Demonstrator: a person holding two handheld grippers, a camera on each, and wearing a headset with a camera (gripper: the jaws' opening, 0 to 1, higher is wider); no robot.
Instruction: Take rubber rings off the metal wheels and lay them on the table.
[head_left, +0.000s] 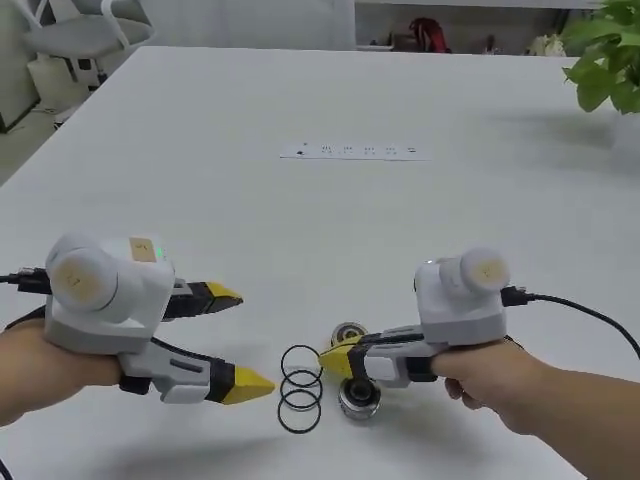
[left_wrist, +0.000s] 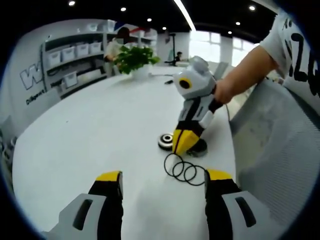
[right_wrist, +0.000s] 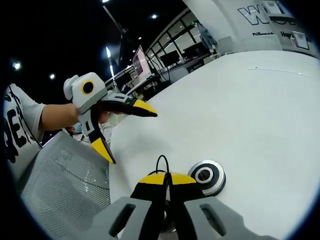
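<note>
Here three black rings (head_left: 301, 373) lie in a row near the desk's (head_left: 330, 220) near edge, with two wheels (head_left: 358, 397) just beside them. The right hand-held gripper (head_left: 327, 362) has its jaws together, tips touching the end ring. The left hand-held gripper (head_left: 257, 341) is spread apart and empty. A strip (head_left: 355, 152) mid-desk bears print too small to read.

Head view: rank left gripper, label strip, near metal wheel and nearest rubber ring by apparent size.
1. left gripper, helped by nearness.
2. label strip, though farther off.
3. near metal wheel and nearest rubber ring: alike, no ranking.
</note>
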